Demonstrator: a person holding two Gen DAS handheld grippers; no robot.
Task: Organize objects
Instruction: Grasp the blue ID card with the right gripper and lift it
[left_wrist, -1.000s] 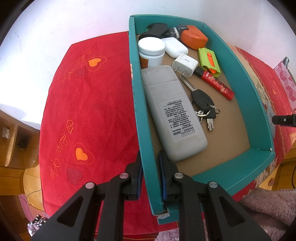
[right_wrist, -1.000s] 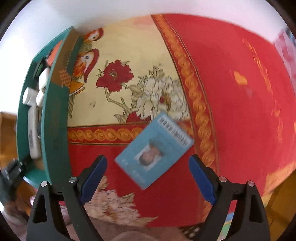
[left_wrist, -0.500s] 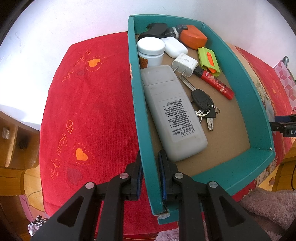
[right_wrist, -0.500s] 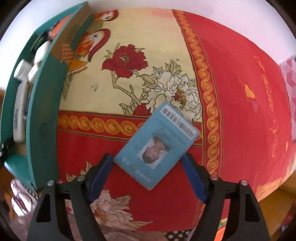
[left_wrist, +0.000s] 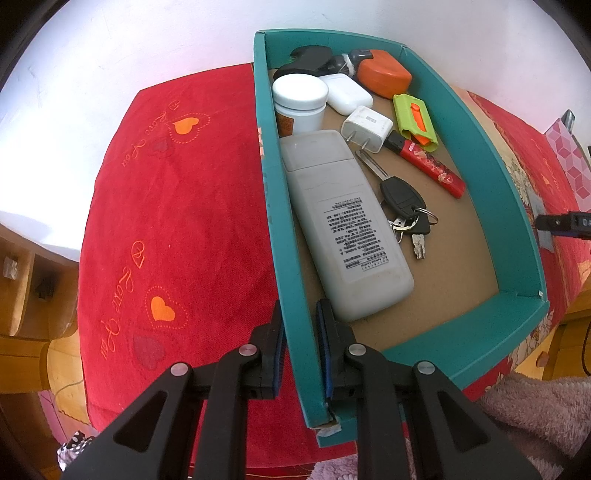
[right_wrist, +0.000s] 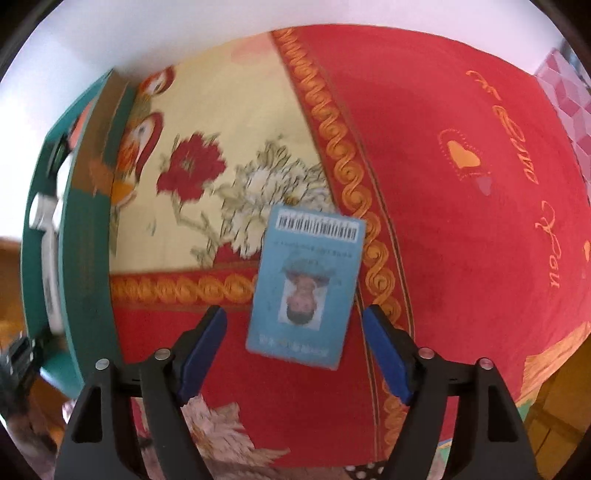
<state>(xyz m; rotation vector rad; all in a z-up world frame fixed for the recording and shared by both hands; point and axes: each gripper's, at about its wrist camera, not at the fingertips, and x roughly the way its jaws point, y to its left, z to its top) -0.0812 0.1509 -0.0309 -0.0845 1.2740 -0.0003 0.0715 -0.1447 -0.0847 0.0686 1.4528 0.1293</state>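
My left gripper (left_wrist: 300, 334) is shut on the left wall of a teal box (left_wrist: 517, 229). The box holds a grey remote (left_wrist: 343, 229), car keys (left_wrist: 404, 210), a white jar (left_wrist: 300, 98), a white charger plug (left_wrist: 367, 127), a white earbud case (left_wrist: 345, 92), a red lighter (left_wrist: 432, 166), a green cutter (left_wrist: 413, 120) and an orange case (left_wrist: 384, 72). My right gripper (right_wrist: 295, 350) is open, its fingers on either side of the near end of a blue ID card (right_wrist: 306, 284) lying flat on the flowered cloth. The teal box (right_wrist: 85, 236) stands left of it.
A red cloth with hearts (left_wrist: 177, 229) covers the table left of the box and also right of the card (right_wrist: 480, 206). A wooden shelf (left_wrist: 22, 295) lies at far left. A pink fluffy fabric (left_wrist: 535, 413) is at the near right. A pink patterned item (right_wrist: 569, 96) lies at far right.
My right gripper has turned and moved in over the card, which now lies lengthwise between the open fingers. The left gripper and box have not moved.
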